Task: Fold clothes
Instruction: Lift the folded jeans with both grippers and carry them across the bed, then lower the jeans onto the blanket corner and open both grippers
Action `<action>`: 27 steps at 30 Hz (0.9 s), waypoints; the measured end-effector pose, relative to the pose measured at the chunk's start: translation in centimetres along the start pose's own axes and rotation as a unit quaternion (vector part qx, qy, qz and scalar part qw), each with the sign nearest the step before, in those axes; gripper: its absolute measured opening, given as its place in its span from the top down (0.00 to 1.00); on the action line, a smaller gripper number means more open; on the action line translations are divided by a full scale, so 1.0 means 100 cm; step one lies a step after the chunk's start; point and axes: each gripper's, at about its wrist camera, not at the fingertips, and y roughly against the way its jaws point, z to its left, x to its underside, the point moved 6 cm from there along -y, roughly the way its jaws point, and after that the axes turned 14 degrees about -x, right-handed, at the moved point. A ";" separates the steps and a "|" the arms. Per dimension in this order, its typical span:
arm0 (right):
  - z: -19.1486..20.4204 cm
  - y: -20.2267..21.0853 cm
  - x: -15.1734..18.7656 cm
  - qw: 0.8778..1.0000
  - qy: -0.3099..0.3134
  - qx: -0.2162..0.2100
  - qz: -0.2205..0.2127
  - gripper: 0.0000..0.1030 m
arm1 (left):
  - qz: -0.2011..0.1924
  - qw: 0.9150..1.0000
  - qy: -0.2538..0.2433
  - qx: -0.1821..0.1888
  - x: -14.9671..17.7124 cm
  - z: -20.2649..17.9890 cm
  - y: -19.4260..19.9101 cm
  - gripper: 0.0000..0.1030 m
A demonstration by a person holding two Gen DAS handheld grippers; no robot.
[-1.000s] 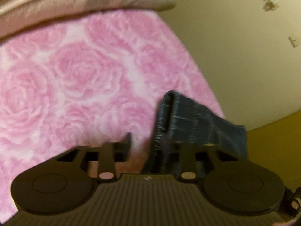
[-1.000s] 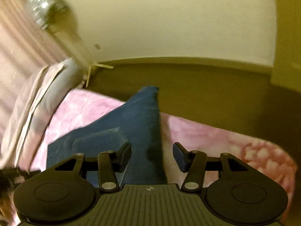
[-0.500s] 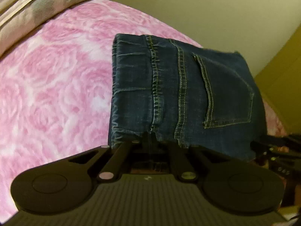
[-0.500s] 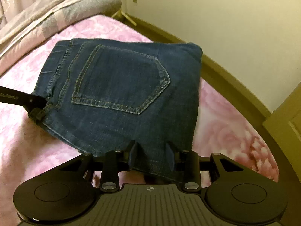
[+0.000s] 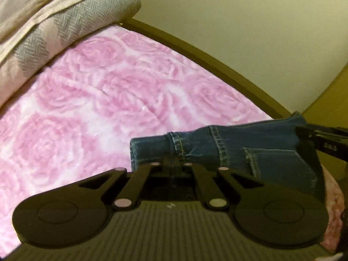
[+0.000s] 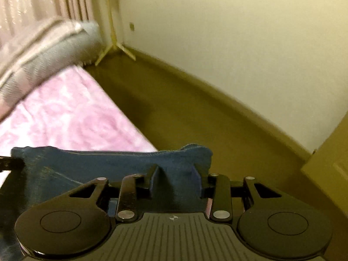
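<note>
The folded blue jeans (image 5: 228, 150) hang between the two tools above the bed, whose pink rose-patterned blanket (image 5: 104, 100) spreads out below them. The left tool (image 5: 171, 163) has its fingers drawn tight together on the seamed edge of the denim, near the orange-stitched seam, and carries that side of the bundle. In the left wrist view a back pocket (image 5: 280, 165) shows on the face of the jeans hanging down toward the right, where the black fingers of the other tool reach in from the picture's edge. The right tool (image 6: 176, 180) stands at a middling width, with a thick fold of the jeans (image 6: 113, 163) filling the gap between its two fingers and pressed by both pads. From the right wrist view the denim stretches as a long flat band to the left. A grey herringbone quilt (image 5: 71, 24) lies bunched at the far end of the bed, against the cream wall (image 5: 239, 21).
</note>
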 end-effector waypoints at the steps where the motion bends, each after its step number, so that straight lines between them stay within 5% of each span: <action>1: -0.004 -0.003 0.002 1.000 0.000 -0.005 -0.002 0.64 | 0.002 1.000 0.007 0.003 0.000 0.002 0.000 0.97; 5: -0.005 0.017 0.000 1.000 -0.014 -0.002 -0.007 0.64 | 0.009 1.000 0.029 0.007 -0.004 0.009 0.014 0.99; 10: 0.029 0.092 0.031 0.999 -0.026 -0.019 -0.015 0.64 | 0.010 1.000 -0.007 0.023 0.030 0.001 0.078 0.99; 13: 0.053 0.116 0.069 0.999 -0.033 -0.032 0.019 0.64 | 0.035 0.999 -0.028 0.018 0.066 -0.006 0.097 0.98; 17: 0.071 0.096 0.125 0.996 -0.028 -0.016 0.081 0.63 | 0.071 0.997 -0.025 -0.012 0.097 -0.008 0.079 0.94; 20: 0.077 0.101 0.122 0.997 -0.012 0.001 0.082 0.63 | 0.070 0.997 -0.015 -0.027 0.091 -0.009 0.086 0.94; 24: 0.076 0.143 0.115 0.995 -0.073 -0.005 0.068 0.63 | 0.050 0.997 -0.025 -0.051 0.081 -0.010 0.132 0.91; 25: 0.081 0.156 0.115 0.995 -0.074 -0.006 0.063 0.62 | 0.045 0.997 -0.024 -0.055 0.081 -0.009 0.148 0.87; 27: 0.093 0.181 0.117 0.995 -0.078 -0.009 0.058 0.42 | 0.040 0.997 0.006 -0.072 0.081 -0.003 0.181 0.81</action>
